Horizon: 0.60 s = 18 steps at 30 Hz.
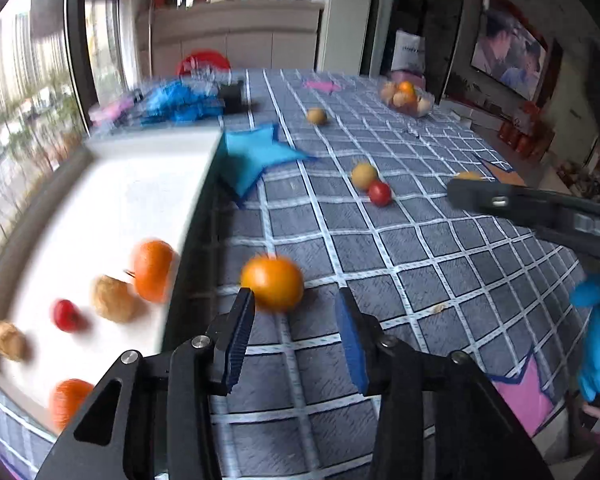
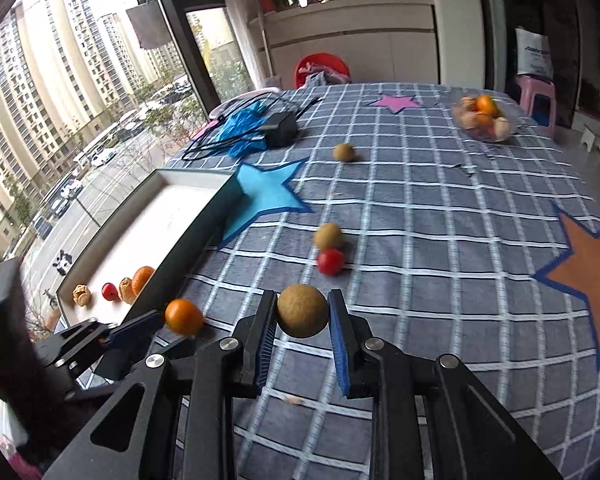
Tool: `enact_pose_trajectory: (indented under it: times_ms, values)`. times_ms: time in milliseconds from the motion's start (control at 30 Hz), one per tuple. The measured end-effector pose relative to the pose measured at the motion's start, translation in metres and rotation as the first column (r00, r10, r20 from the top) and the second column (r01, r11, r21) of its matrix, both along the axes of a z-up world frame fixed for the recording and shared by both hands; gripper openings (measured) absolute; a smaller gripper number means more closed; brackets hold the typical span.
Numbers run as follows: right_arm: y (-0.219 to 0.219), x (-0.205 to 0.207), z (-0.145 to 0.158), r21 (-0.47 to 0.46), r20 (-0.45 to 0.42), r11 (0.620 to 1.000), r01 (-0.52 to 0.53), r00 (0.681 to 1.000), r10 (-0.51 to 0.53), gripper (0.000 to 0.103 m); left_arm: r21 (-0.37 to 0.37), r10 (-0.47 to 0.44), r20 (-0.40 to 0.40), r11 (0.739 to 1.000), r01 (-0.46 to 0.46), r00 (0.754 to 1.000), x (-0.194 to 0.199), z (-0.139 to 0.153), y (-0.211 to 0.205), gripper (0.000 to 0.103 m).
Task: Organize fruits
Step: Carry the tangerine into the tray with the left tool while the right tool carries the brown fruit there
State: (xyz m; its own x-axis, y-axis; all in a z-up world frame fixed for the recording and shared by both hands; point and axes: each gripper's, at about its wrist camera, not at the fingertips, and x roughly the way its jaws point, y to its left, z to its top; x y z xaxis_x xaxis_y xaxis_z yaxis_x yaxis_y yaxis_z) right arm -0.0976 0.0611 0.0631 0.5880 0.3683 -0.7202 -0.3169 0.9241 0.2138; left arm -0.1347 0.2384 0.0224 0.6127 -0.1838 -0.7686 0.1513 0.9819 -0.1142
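Loose orange (image 1: 273, 283) on the checked surface (image 1: 440, 248), just past the tips of the left gripper (image 1: 296, 332), touching or almost touching the left pad at 10 o'clock, clear of the right pad; jaws parted, nothing clamped, gripper released. Same orange in the right wrist view (image 2: 184, 317), just off the left gripper's blue pad (image 2: 136, 330), lying beside the outer wall of the white tray (image 2: 204, 216).

Brown round fruit (image 2: 302, 311) pinched between the pads of the right gripper (image 2: 302, 320), clenched on both sides, at 12 o'clock from the jaws.

Inside the tray at 9 o'clock of the loose orange: another orange (image 1: 153, 270) against the wall, a walnut-like nut (image 1: 114, 298), a small red fruit (image 1: 66, 315), a second nut (image 1: 9, 340), and one more orange (image 1: 70, 400) nearer the camera, blurred.

Further out at 1 o'clock: a brown fruit (image 1: 364, 175) touching a red one (image 1: 379, 193). Beyond, a lone brown fruit (image 1: 317, 116). At 2 o'clock, far across the surface, a clear bowl (image 2: 485, 123) heaped with oranges and nuts.

Blue star patch (image 2: 266, 196) at the tray's far corner, orange star (image 2: 592, 268) at 3 o'clock, pink star (image 2: 396, 102) far off. Black adapter with cable (image 2: 280, 130) on blue gloves (image 2: 236, 130) near the window.
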Motion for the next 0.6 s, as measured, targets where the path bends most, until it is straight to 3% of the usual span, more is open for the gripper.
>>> enact_pose_trajectory:
  times_ms: [67, 133, 167, 200, 267, 367, 433, 500, 533, 600]
  values:
    - [-0.005, -0.001, 0.000, 0.014, 0.000, 1.000, 0.003, 1.000, -0.003, 0.027, -0.014, -0.001, -0.040, 1.000, 0.001, 0.999, 0.007, -0.012, -0.001, 0.044]
    - [-0.008, -0.001, -0.003, 0.031, -0.004, 0.999, 0.005, 1.000, -0.005, 0.027, 0.056, 0.019, 0.000, 0.998, -0.019, 1.000, 0.006, -0.013, -0.006, 0.031]
    - [-0.009, -0.001, -0.004, 0.037, -0.006, 0.999, 0.003, 1.000, -0.003, 0.027, 0.056, 0.019, 0.001, 0.998, -0.019, 1.000, 0.005, -0.013, -0.005, 0.012]
    - [-0.009, -0.002, -0.005, 0.042, -0.008, 0.999, -0.002, 1.000, 0.002, 0.027, 0.011, 0.010, -0.008, 1.000, -0.010, 1.000, 0.005, -0.012, -0.001, 0.004]
    - [-0.009, -0.003, -0.006, 0.045, -0.008, 0.999, -0.011, 1.000, 0.011, 0.027, -0.077, 0.007, -0.033, 0.997, -0.009, 0.999, 0.007, -0.013, 0.009, 0.004]
    - [-0.011, -0.003, -0.007, 0.052, -0.005, 0.999, -0.012, 1.000, 0.012, 0.027, -0.087, 0.040, -0.023, 0.995, -0.042, 0.999, 0.005, -0.006, 0.017, 0.004]
    - [-0.014, -0.003, -0.008, 0.062, -0.007, 0.998, -0.009, 1.000, 0.009, 0.027, -0.114, 0.039, -0.010, 0.993, -0.040, 0.999, 0.007, 0.004, 0.020, 0.016]
    - [-0.018, -0.003, -0.008, 0.074, -0.005, 0.997, -0.005, 1.000, 0.005, 0.027, -0.126, 0.029, 0.007, 0.992, -0.028, 1.000, 0.017, 0.017, 0.019, 0.071]
    - [-0.021, -0.004, -0.008, 0.082, -0.004, 0.997, -0.002, 1.000, 0.002, 0.027, -0.116, 0.049, 0.032, 0.992, -0.045, 0.998, 0.022, 0.022, 0.018, 0.080]
    - [-0.026, -0.006, -0.009, 0.096, -0.003, 0.995, 0.001, 1.000, -0.001, 0.027, -0.076, 0.084, 0.063, 0.994, -0.079, 0.994, 0.038, 0.029, 0.012, 0.081]
